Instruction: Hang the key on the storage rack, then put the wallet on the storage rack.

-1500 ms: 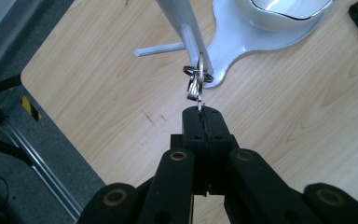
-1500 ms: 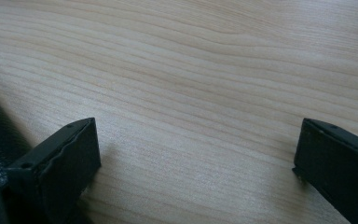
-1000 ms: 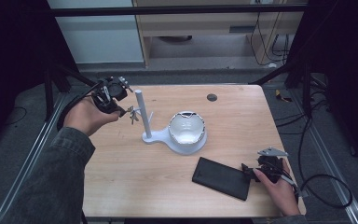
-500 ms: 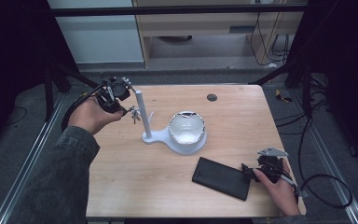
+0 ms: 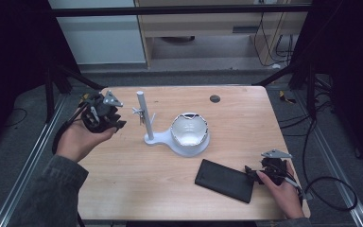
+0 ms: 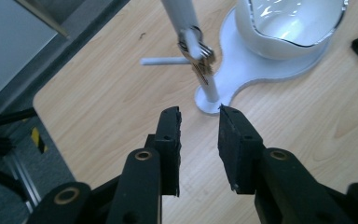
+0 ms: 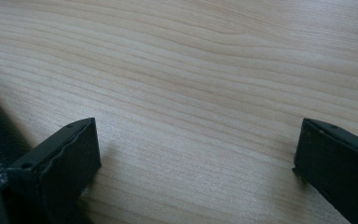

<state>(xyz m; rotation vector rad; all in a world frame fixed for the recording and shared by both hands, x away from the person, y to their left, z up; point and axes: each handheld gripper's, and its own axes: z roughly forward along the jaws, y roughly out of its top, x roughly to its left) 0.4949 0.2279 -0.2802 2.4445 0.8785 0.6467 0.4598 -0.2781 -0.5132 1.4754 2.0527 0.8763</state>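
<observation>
A white stand (image 5: 142, 105) with an upright post stands mid-table, and a bunch of keys (image 5: 140, 113) hangs from its side peg. In the left gripper view the keys (image 6: 196, 52) hang ahead of my left gripper (image 6: 199, 114). Its jaws have just been opening and nothing is between them. From above, the left gripper (image 5: 117, 122) is a little left of the post, apart from it. A white bowl (image 5: 189, 132) sits on the stand's base. My right gripper (image 5: 251, 174) rests open at the right end of a black case (image 5: 224, 179), with bare wood between its jaws (image 7: 196, 140).
A dark round hole (image 5: 214, 99) marks the table's far right part. The table's left edge (image 5: 90, 123) lies close behind the left hand. Black frame struts (image 5: 75, 75) rise beyond the far corners. A cable (image 5: 331, 194) trails off the right side.
The left hand has drawn back from the post, leftward and lower, and its jaws have parted. The keys stay on the peg. The right hand has kept still.
</observation>
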